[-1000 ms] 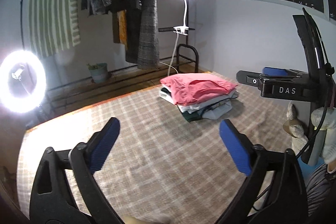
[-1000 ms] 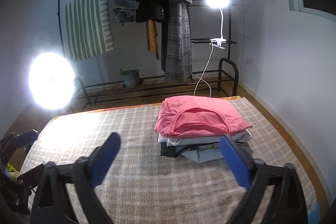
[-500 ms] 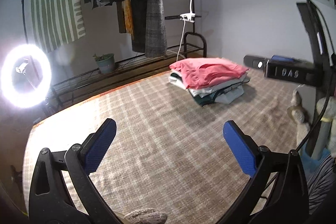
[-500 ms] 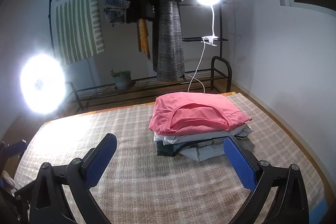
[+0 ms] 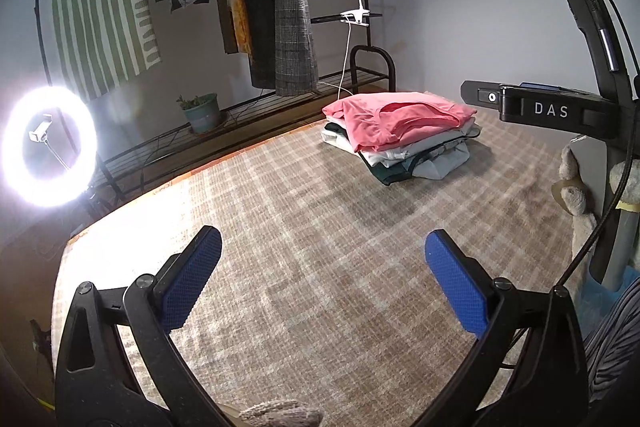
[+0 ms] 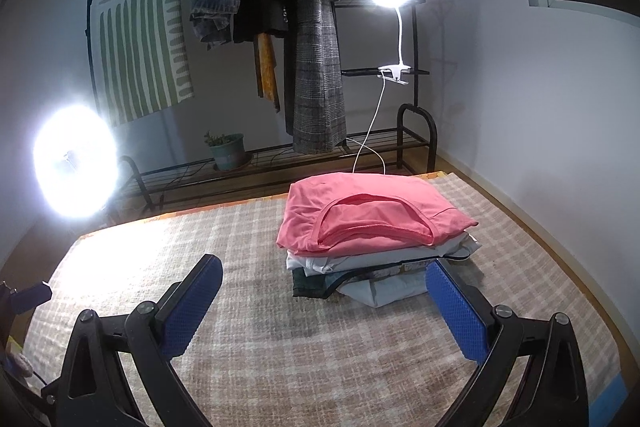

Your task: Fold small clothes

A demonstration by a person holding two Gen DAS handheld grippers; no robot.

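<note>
Reading "DAS", white lettering on black right hand-held gripper [image 5: 552,109] near folded stack [image 5: 400,131].

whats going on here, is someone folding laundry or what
Yes, a person with a two-finger gripper in each hand is folding small clothes on a plaid blanket. A stack of folded clothes sits near its far edge, with a pink shirt on top. At this moment the left gripper and the right gripper are both open and hold nothing, the right one just in front of the stack.

Soft matt cloth stack [image 6: 372,227]; rough woven mat [image 6: 248,307], probably wool
</note>
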